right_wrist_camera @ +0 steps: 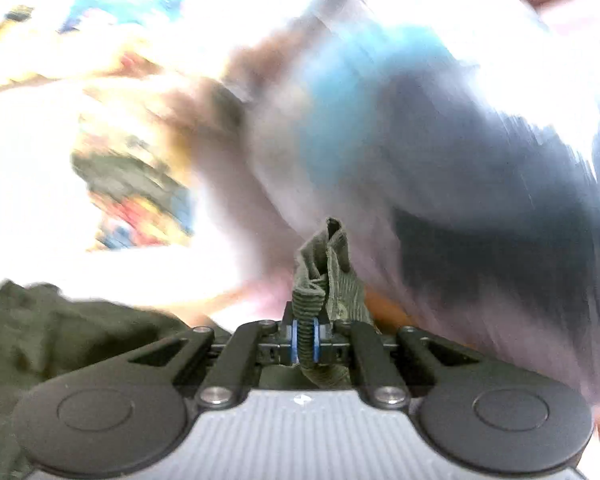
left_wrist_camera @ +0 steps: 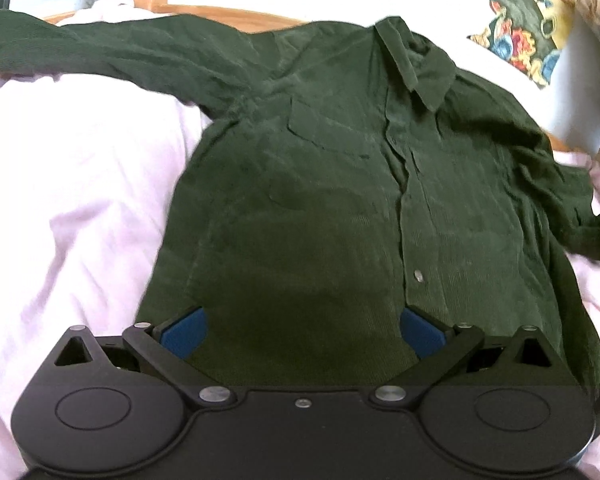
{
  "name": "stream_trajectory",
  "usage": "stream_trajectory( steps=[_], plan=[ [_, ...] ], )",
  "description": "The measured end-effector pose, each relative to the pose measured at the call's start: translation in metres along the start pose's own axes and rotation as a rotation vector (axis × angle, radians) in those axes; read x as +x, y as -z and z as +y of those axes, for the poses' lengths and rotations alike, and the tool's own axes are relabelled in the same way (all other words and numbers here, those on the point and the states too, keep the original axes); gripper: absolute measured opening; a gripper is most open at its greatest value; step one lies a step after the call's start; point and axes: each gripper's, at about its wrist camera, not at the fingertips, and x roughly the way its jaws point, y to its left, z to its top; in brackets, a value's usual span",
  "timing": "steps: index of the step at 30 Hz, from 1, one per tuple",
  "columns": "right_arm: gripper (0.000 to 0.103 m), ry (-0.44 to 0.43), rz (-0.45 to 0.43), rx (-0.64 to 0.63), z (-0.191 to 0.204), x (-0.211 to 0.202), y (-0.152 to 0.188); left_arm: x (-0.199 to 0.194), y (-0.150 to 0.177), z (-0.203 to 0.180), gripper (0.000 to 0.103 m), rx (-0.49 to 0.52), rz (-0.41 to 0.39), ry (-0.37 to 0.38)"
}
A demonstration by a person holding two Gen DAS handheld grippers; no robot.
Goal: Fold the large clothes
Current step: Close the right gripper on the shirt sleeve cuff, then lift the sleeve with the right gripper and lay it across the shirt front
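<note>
A dark green corduroy shirt point(left_wrist_camera: 340, 184) lies front up on a pale pink sheet point(left_wrist_camera: 80, 200), collar toward the far side, one sleeve point(left_wrist_camera: 100, 52) stretched out to the left. My left gripper point(left_wrist_camera: 304, 332) hovers over the shirt's lower hem, jaws wide apart, blue pads point(left_wrist_camera: 186, 332) clear of the cloth. In the right wrist view my right gripper point(right_wrist_camera: 306, 340) is shut on a bunched edge of the green shirt point(right_wrist_camera: 324, 276), which sticks up between the blue pads. More of the shirt point(right_wrist_camera: 60, 332) sags at the lower left. The background there is smeared by motion.
A wooden edge point(left_wrist_camera: 204, 10) runs along the far side of the sheet. A bright patterned cloth point(left_wrist_camera: 532, 20) lies at the far right. Blurred grey-blue fabric point(right_wrist_camera: 460, 180) fills the right of the right wrist view.
</note>
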Motion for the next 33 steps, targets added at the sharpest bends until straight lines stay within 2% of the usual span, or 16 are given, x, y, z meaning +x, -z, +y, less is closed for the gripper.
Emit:
stream_trajectory(
  steps=[4, 8, 12, 17, 19, 20, 21, 24, 26, 27, 30, 33],
  plan=[
    [0.008, -0.227, -0.067, -0.023, 0.046, -0.001, -0.043, -0.008, -0.006, 0.010, 0.102, -0.024, -0.039, -0.011],
    [0.008, -0.528, -0.039, -0.003, 0.105, 0.004, -0.058, -0.016, -0.008, 0.020, 0.102, -0.069, -0.054, -0.018],
    [0.008, -0.787, 0.053, -0.037, 0.173, -0.005, -0.047, -0.022, -0.007, 0.025, 0.102, -0.075, -0.064, -0.027],
    [0.009, -1.005, 0.263, -0.144, 0.243, 0.001, -0.008, -0.025, -0.008, 0.030, 0.102, -0.088, -0.071, -0.033],
    [0.018, -1.035, 0.319, -0.203, 0.262, 0.003, 0.007, -0.024, -0.008, 0.033, 0.102, -0.091, -0.069, -0.036],
    [0.030, -1.051, 0.346, -0.214, 0.264, 0.005, 0.013, -0.023, -0.008, 0.034, 0.102, -0.091, -0.068, -0.037],
    [0.049, -1.067, 0.377, -0.215, 0.266, 0.007, 0.017, -0.022, -0.008, 0.035, 0.102, -0.091, -0.067, -0.037],
    [0.082, -1.098, 0.401, -0.198, 0.248, 0.005, 0.025, -0.018, -0.009, 0.039, 0.102, -0.090, -0.067, -0.020],
    [0.090, -1.082, 0.403, -0.223, 0.231, 0.007, 0.023, -0.012, -0.012, 0.042, 0.102, -0.089, -0.063, 0.014],
    [0.091, -1.050, 0.399, -0.250, 0.221, 0.012, 0.021, -0.010, -0.014, 0.044, 0.102, -0.089, -0.064, 0.032],
    [0.096, -0.872, 0.370, -0.347, 0.188, 0.035, 0.012, 0.001, -0.027, 0.047, 0.102, -0.082, -0.092, 0.085],
    [0.096, -0.617, 0.332, -0.462, 0.167, 0.072, 0.008, 0.022, -0.044, 0.043, 0.102, -0.046, -0.117, 0.084]
  ],
)
